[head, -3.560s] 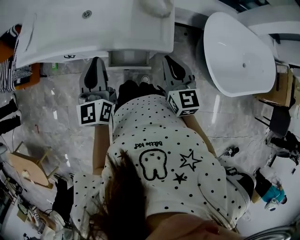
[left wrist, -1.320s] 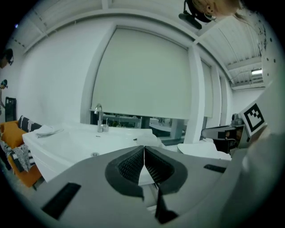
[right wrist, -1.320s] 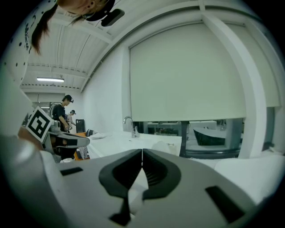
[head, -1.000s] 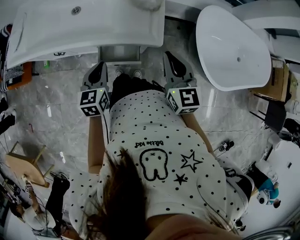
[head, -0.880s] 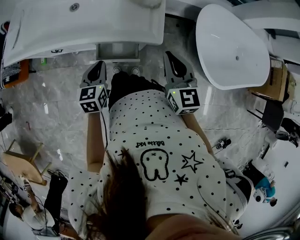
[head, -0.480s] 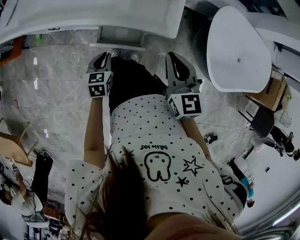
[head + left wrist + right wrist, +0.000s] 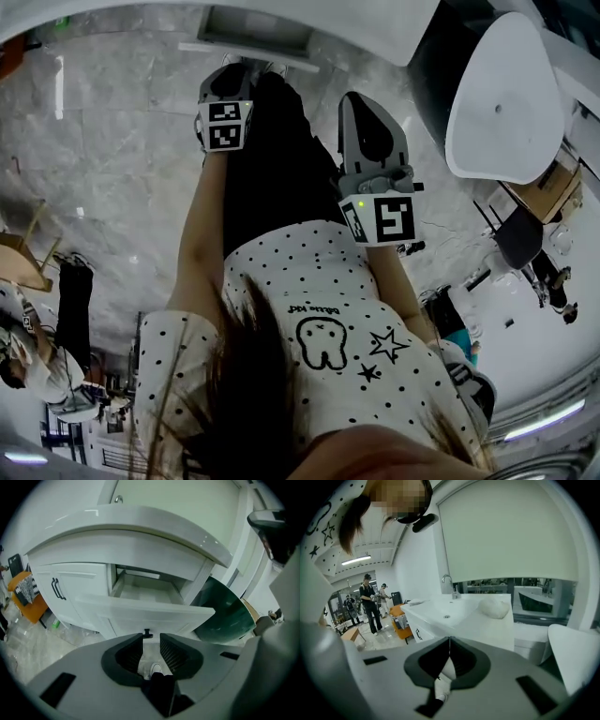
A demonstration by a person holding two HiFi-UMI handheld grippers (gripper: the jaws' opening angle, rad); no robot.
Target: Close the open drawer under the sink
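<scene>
My left gripper [image 7: 151,641], jaws just opening with nothing between, faces the open drawer [image 7: 140,612]; my right gripper [image 7: 449,643] is pinched together.

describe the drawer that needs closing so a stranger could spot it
Start at the white sink counter with its curved front edge. Right beneath it, the drawer is the one pulled out, its inside showing and a small dark knob on its front; the cupboard door to its left is shut, with a long handle.
</scene>
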